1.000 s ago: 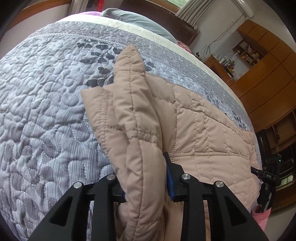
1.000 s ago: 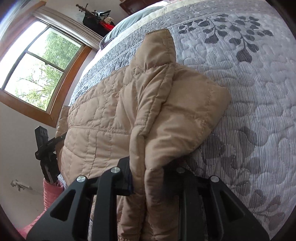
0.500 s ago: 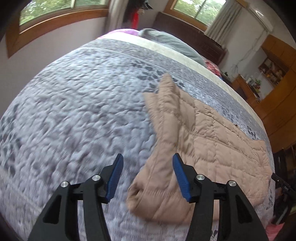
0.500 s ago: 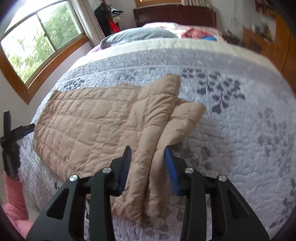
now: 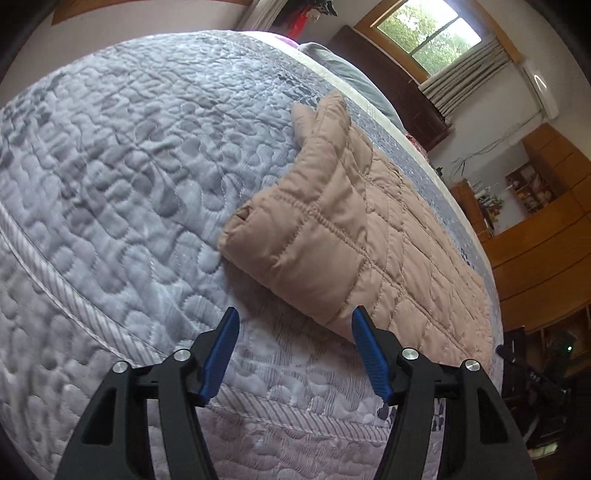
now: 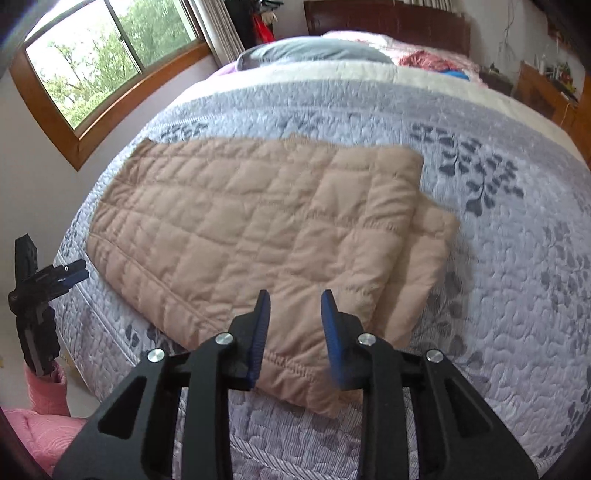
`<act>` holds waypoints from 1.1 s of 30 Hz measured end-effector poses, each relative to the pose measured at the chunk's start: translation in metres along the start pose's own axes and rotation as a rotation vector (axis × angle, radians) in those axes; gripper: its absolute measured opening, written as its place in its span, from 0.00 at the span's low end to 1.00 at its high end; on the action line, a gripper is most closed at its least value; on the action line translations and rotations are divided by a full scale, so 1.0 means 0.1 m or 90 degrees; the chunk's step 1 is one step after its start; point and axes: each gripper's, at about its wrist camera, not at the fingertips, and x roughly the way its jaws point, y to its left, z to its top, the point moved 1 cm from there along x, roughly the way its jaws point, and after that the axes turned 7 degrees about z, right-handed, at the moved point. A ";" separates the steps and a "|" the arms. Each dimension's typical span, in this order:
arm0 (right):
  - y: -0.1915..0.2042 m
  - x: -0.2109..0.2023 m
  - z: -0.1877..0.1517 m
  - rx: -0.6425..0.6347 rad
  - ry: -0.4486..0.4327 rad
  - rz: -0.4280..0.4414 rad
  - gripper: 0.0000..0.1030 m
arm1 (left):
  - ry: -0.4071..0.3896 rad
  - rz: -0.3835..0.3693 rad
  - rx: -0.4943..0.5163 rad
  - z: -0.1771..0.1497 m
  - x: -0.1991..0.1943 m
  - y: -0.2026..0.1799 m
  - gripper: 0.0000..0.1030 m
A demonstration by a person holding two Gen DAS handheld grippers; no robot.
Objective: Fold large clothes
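Observation:
A tan quilted jacket [image 5: 354, 236] lies folded flat on the grey quilted bedspread [image 5: 122, 177]. In the right wrist view the jacket [image 6: 258, 229] spreads across the bed's near left part, with a folded sleeve sticking out at its right side. My left gripper [image 5: 293, 325] is open and empty, just short of the jacket's near folded edge. My right gripper [image 6: 295, 306] is open and empty, held above the jacket's near edge. The left gripper also shows in the right wrist view [image 6: 70, 275] at the bed's left edge.
The bedspread [image 6: 517, 277] runs on to the right. Pillows [image 6: 314, 51] and a dark headboard [image 6: 388, 22] lie at the far end. A window [image 6: 103, 55] is on the left wall. Wooden cabinets [image 5: 546, 236] stand beyond the bed. A pink cloth [image 6: 40, 424] lies by the bed's near left corner.
Both grippers opened and let go of the jacket fold they held up. The jacket dropped flat onto the bed and both grippers pulled back from it.

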 end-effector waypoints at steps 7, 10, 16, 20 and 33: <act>-0.21 0.34 -0.13 0.039 0.045 0.018 0.25 | -0.003 -0.044 -0.067 0.03 0.23 0.06 0.62; -0.29 0.43 -0.15 0.060 0.047 0.041 0.24 | -0.009 -0.066 -0.093 0.11 0.31 0.07 0.62; -0.29 0.45 -0.19 0.066 0.039 0.046 0.23 | -0.017 -0.068 -0.130 0.33 0.46 0.11 0.56; -0.29 0.45 -0.17 0.071 0.045 0.047 0.23 | -0.015 -0.101 -0.144 0.36 0.49 0.12 0.25; -0.33 0.52 -0.17 0.079 0.040 0.048 0.23 | 0.006 -0.118 -0.118 0.29 0.68 0.20 0.17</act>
